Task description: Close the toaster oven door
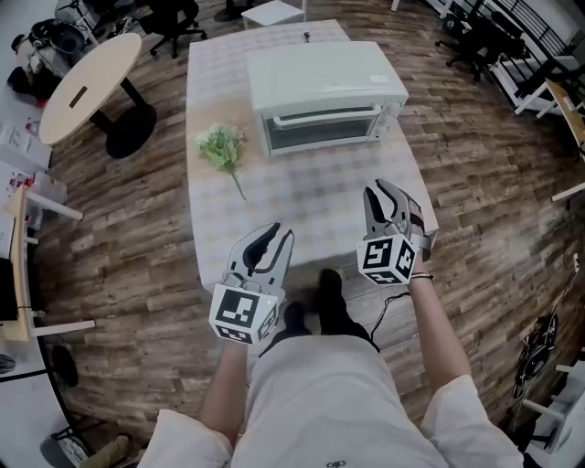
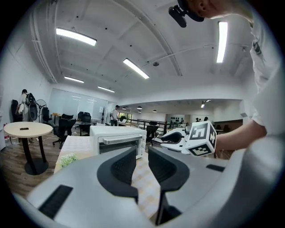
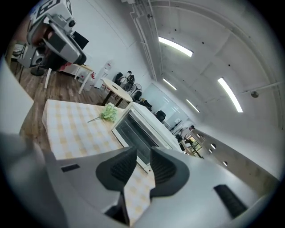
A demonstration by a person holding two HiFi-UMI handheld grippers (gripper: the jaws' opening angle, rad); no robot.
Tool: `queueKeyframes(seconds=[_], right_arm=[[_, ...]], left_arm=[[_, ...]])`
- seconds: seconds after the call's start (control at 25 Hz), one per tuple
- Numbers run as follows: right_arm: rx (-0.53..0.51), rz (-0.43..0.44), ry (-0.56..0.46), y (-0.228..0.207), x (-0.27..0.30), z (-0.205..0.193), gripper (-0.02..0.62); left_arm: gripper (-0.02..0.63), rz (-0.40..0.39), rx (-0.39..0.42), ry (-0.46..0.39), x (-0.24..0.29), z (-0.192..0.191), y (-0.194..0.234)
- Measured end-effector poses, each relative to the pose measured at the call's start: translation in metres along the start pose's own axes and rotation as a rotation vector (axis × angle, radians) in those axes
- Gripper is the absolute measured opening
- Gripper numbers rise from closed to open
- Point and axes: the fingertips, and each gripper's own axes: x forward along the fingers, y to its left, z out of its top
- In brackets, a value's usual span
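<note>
The white toaster oven stands at the far end of the checked table, its glass door upright against the front with the handle bar along the top. Both grippers hover over the table's near edge, well short of the oven. My left gripper is open with nothing between its jaws. My right gripper is open and empty too, slightly closer to the oven. The left gripper view shows the oven ahead and the right gripper beside it. In the right gripper view the oven lies straight ahead.
A green flower sprig lies on the table to the left of the oven. A round wooden table and office chairs stand on the wooden floor at the back left. More desks are at the right.
</note>
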Motion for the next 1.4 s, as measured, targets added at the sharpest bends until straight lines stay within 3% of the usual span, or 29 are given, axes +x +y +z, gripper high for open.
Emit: queueKeyframes(seconds=[0.36,0.8,1.4], right_arm=[[0.204,0.002,-0.018,0.012,-0.067,0.006,0.087],[0.519,0.019,-0.128,0.010,-0.127,0.036,0.067],[0.663,-0.004,-0.157,0.019,-0.156,0.033,0.000]], left_arm=[[0.081,-0.101,0.000,-0.002,-0.008,-0.009,-0.026],[0.081,-0.189,0.031,-0.023,-0.015,0.003,-0.049],[0.081,-0.231,0.023,-0.034,-0.014,0.010,-0.062]])
